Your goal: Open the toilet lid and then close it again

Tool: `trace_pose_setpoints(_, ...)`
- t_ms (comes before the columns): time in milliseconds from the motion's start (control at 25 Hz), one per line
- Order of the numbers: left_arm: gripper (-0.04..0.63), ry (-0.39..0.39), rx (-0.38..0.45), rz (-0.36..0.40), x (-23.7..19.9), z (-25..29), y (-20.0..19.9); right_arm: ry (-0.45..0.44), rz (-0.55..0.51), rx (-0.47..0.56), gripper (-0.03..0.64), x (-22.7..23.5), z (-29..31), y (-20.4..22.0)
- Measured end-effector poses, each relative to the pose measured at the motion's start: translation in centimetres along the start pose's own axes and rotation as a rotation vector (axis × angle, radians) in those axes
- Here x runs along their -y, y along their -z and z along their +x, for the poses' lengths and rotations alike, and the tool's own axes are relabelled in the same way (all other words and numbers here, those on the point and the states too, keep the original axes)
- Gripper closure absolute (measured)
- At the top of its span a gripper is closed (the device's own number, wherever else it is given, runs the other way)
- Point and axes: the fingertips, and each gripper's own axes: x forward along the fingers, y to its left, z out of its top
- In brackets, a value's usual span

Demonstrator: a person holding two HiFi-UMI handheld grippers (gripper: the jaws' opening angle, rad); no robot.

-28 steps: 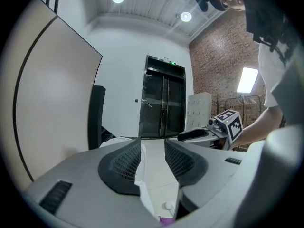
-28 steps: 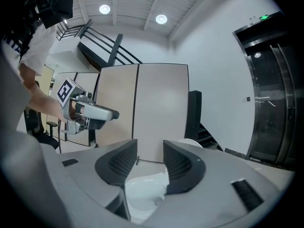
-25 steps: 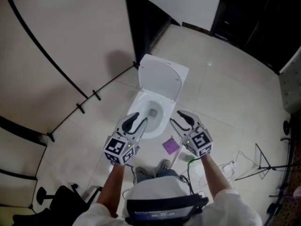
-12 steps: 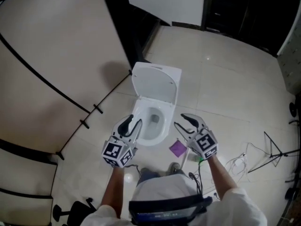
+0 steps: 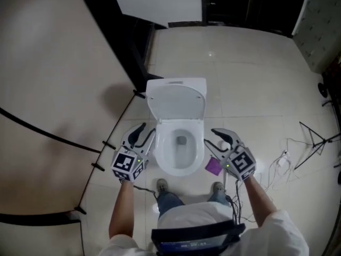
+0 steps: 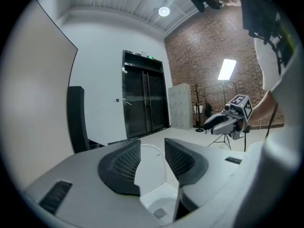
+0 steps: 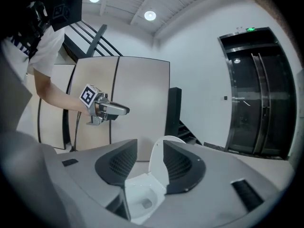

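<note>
Standing raised at the far end of the white ceramic toilet bowl [image 5: 161,152], the white oval plastic toilet lid [image 5: 176,101] leaves the bowl uncovered. The left gripper [image 5: 143,135] hovers just left of the rim and the right gripper [image 5: 216,141] just right of it. Each has its jaws spread and pinches nothing. A small purple square [image 5: 213,166] lies on the pale tiled floor [image 5: 250,84] near the right gripper.
</note>
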Motion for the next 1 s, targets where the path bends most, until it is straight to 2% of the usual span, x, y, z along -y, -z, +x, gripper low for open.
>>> trace_pose_setpoints(200, 0.443, 0.173, -0.044, 0.088, -8.2, 0.2, 1.4, 0.192, 0.086, -0.031, 0.449, -2.9, 4.9, -1.8)
trace_pose_setpoints(360, 0.443, 0.283, -0.056, 0.109, -11.3, 0.0, 2.9, 0.299, 0.137, -0.043, 0.449, -6.1, 7.2, -2.4)
trace_pose_setpoints(560, 0.443, 0.353, -0.071, 0.104, -11.4, 0.2, 5.2, 0.339, 0.140, -0.052, 0.449, -8.7, 7.9, -3.2)
trace_pose_setpoints(760, 0.443, 0.433, -0.068, 0.078, -7.9, -0.7, 6.3, 0.375, 0.146, -0.038, 0.449, -11.0, 6.5, -2.5)
trace_pose_setpoints(880, 0.443, 0.458, -0.065, 0.062, -6.7, -1.4, 6.8, 0.380, 0.132, -0.021, 0.449, -12.5, 5.9, -2.4)
trace_pose_setpoints(1000, 0.443, 0.476, -0.080, 0.086, -6.8, -0.9, 7.1, 0.383, 0.130, -0.005, 0.449, -13.9, 5.7, -2.4)
